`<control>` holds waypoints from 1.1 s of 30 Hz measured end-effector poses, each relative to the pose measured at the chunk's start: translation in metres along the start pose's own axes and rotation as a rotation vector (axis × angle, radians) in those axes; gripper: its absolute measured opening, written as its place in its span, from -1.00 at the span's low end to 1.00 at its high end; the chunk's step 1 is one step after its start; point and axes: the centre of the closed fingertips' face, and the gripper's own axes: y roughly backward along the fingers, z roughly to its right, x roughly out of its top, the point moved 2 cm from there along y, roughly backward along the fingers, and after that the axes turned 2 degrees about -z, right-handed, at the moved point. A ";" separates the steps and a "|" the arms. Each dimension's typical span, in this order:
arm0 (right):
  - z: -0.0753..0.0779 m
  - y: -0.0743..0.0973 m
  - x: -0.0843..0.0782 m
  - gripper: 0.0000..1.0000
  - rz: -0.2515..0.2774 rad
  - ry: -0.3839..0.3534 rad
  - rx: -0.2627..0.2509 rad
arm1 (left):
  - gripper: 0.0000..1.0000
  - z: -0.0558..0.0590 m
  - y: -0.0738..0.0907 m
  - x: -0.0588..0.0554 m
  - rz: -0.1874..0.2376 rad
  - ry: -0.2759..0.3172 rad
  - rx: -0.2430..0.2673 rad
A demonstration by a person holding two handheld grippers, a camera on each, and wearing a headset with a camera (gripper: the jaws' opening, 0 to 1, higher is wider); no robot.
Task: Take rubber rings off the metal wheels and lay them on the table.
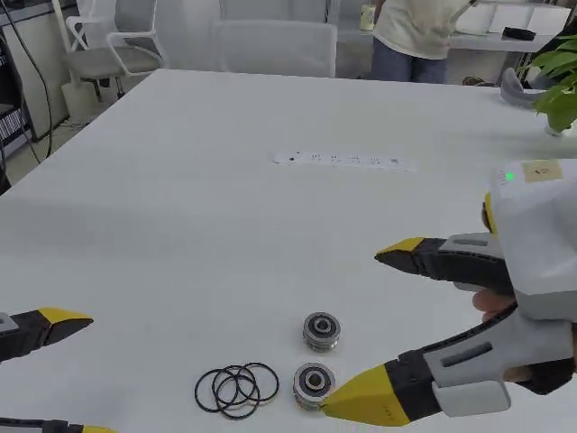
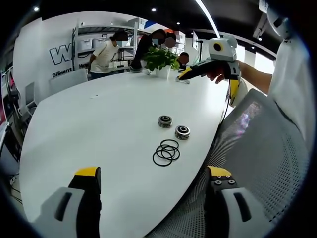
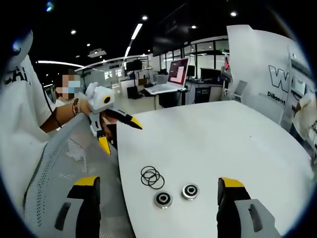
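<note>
Two metal wheels [image 1: 322,329] [image 1: 314,380] sit near the front edge of the white table [image 1: 225,180]. Just left of them several black rubber rings [image 1: 237,388] lie loose in an overlapping pile. My right gripper [image 1: 374,325] is open, its yellow lower tip close beside the nearer wheel. My left gripper [image 1: 77,374] hangs open at the front left, apart from the rings. The left gripper view has the wheels [image 2: 165,121] [image 2: 182,132] and rings [image 2: 166,151] ahead of its open jaws. In the right gripper view the wheels [image 3: 163,199] [image 3: 190,191] and rings [image 3: 152,177] lie between its open jaws.
A white power strip [image 1: 343,161] lies mid-table. A potted plant [image 1: 559,81] stands at the far right edge. White chairs [image 1: 279,45] and a standing person [image 1: 415,36] are beyond the far side. A mesh chair back [image 2: 257,148] is at the near table edge.
</note>
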 end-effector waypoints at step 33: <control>0.025 0.050 -0.036 0.98 0.212 -0.187 -0.155 | 0.99 -0.002 0.004 0.002 0.026 0.029 0.024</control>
